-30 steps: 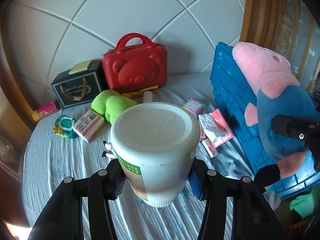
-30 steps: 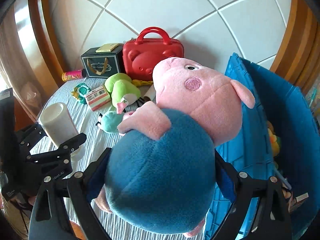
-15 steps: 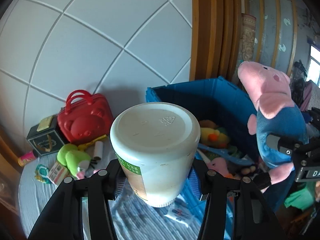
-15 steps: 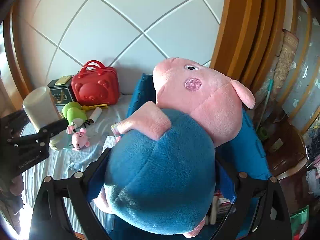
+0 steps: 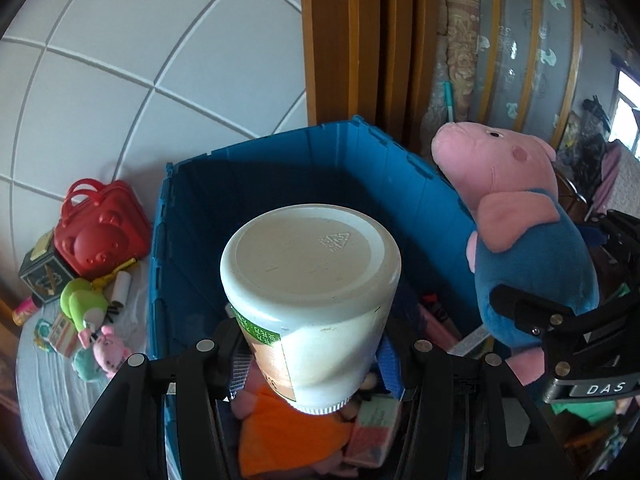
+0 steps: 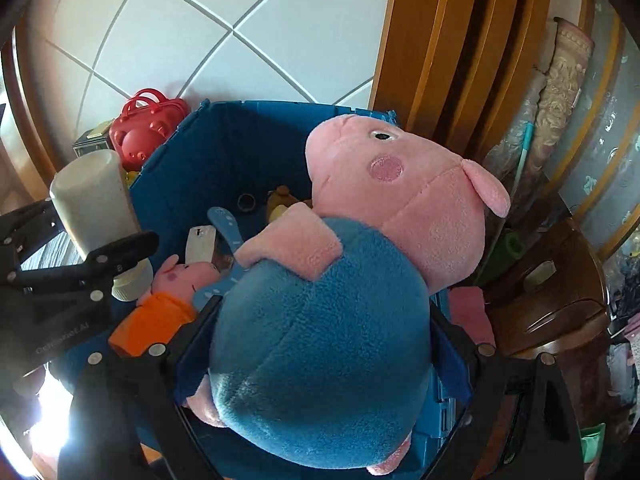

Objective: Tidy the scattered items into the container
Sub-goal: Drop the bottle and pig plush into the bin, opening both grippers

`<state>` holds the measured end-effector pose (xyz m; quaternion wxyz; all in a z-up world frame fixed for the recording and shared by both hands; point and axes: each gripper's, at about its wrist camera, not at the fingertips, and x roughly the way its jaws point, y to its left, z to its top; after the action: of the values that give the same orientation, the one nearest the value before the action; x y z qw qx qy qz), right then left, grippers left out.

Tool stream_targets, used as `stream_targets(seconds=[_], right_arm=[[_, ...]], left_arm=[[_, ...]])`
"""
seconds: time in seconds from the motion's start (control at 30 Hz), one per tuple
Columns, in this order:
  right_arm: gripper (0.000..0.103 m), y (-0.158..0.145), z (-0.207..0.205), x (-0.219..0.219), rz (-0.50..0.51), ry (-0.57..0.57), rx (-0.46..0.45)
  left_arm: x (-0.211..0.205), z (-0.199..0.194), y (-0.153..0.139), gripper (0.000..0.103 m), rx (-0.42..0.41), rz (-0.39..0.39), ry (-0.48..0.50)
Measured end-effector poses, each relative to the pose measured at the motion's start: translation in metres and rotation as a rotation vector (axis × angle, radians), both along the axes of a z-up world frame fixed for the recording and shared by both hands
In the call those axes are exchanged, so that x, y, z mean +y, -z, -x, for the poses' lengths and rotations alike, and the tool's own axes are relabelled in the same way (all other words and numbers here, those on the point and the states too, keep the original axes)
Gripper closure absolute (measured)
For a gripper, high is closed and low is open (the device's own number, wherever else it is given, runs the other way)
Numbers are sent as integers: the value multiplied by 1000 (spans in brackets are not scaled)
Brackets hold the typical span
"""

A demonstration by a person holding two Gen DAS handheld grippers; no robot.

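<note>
My left gripper is shut on a white plastic bottle, held upside down over the open blue crate; it also shows in the right wrist view. My right gripper is shut on a big pink pig plush in a blue shirt, held over the crate's right side; the plush also shows in the left wrist view. Inside the crate lie a pig plush in orange and other toys.
On the grey cloth left of the crate lie a red bear case, a dark gift box, a green plush, a small pink pig and small boxes. A wooden door frame and a wooden chair stand nearby.
Both grippers have swung right from the cloth-covered table to above the blue crate, carrying the bottle and the pig plush. The crate's inside now fills the view.
</note>
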<state>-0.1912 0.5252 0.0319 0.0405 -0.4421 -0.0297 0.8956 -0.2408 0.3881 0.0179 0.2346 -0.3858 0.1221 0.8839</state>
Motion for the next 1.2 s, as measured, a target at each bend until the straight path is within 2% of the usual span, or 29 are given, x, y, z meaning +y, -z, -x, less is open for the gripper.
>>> stream_targets(seconds=[0.27,0.37,0.43,0.47,0.53,0.77,1.2], right_arm=[[9,11,1,14,17,-45,-6],[9,6,4,15,24,-55,25],[5,2,9,16,22,-52,44],[5,0,10,16,15,-50,50],[4,-4,12,15,-6,-46,58],[4,-14,12,14,-26,-53,63],[4,-8,12,8,-20,-67,27]], left_arm=[[11,-6,22,52,-39,29,-49],[9,-6,24,50,-41,38,-58],[8,-8,24,23,-36,39,-60],[6,-9,23,18,-25,40,-63],[4,-13,21,17,-3,41,-70],[-8,-11,28,17,-23,49,-94],[-22,-20,29,17,-29,33,-108]])
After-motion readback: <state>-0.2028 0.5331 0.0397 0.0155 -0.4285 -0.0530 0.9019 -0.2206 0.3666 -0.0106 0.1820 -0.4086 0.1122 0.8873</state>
